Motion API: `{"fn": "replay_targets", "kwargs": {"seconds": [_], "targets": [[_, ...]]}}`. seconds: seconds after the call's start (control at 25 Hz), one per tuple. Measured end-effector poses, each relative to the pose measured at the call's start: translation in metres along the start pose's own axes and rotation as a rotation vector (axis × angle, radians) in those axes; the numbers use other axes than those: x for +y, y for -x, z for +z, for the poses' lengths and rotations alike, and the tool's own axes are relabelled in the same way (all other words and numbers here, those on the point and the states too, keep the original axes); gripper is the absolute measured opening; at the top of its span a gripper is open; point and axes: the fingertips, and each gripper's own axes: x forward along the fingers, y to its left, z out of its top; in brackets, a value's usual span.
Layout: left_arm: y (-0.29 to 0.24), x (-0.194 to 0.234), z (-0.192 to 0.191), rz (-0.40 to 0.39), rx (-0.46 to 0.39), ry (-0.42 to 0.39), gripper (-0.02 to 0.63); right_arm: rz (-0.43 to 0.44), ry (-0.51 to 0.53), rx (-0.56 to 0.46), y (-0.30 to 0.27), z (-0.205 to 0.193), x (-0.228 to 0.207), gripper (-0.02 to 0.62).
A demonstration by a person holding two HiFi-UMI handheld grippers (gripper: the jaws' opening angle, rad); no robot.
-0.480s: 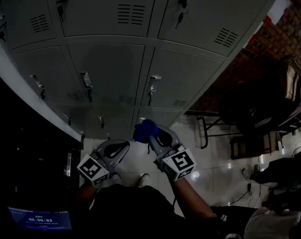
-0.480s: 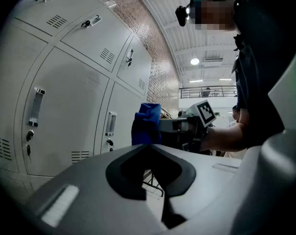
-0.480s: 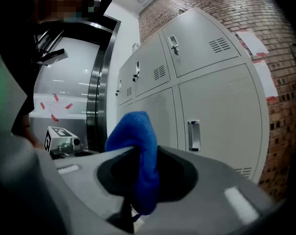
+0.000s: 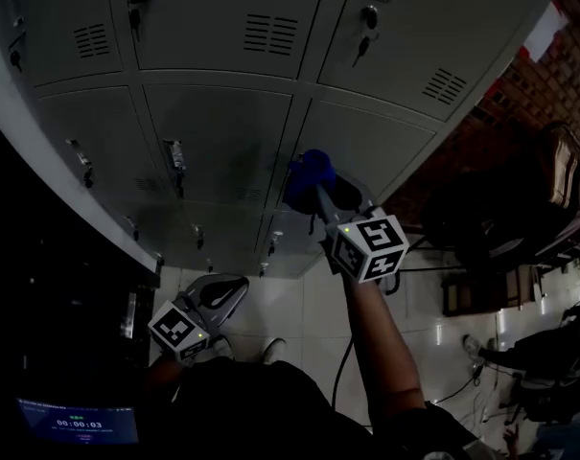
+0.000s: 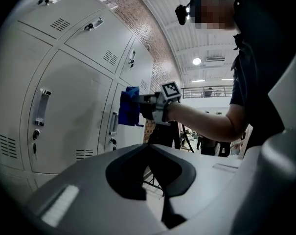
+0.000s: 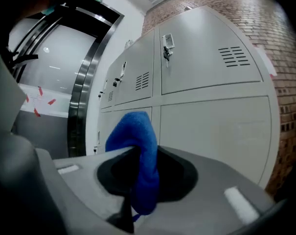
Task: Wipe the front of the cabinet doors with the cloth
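Observation:
A bank of grey metal cabinet doors (image 4: 222, 132) with handles and vents fills the upper part of the head view. My right gripper (image 4: 315, 192) is raised in front of the middle row, shut on a bunched blue cloth (image 4: 309, 172). Whether the cloth touches the door is unclear. In the right gripper view the blue cloth (image 6: 133, 129) sticks out past the right gripper (image 6: 138, 153), with a door (image 6: 211, 126) just beyond. My left gripper (image 4: 232, 286) hangs low near the floor, shut and empty. The left gripper view shows the left gripper (image 5: 148, 146), the cloth (image 5: 129, 106) and the right gripper (image 5: 148, 104) beside the doors (image 5: 74, 111).
A dark door frame (image 4: 50, 286) stands at the left, with a small lit screen (image 4: 74, 420) below it. A brick wall (image 4: 548, 75) and dark chairs (image 4: 500, 209) are at the right. White floor tiles (image 4: 299, 305) lie below. People (image 5: 206, 143) stand far off.
My right gripper has lifted the blue cloth from the bottom row of doors up to the middle row. The left gripper has stayed put.

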Motion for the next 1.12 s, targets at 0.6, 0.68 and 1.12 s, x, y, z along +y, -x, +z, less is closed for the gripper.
{"fn": "replay_targets", "kwargs": {"seconds": [0.6,0.68,1.12], "targets": [[0.002,0.013,0.003,0.029,0.001,0.006,0.0,-0.061,0.016,-0.021,-0.057,0.047,-0.039,0.067],[-0.001,0.015,0.002,0.024,-0.001,0.005,0.0,-0.06,0.012,-0.02,-0.058,0.048,-0.041,0.067],[-0.024,0.016,-0.002,-0.023,0.004,-0.005,0.0,-0.166,-0.004,-0.042,-0.02,0.045,-0.093,0.067]]}}
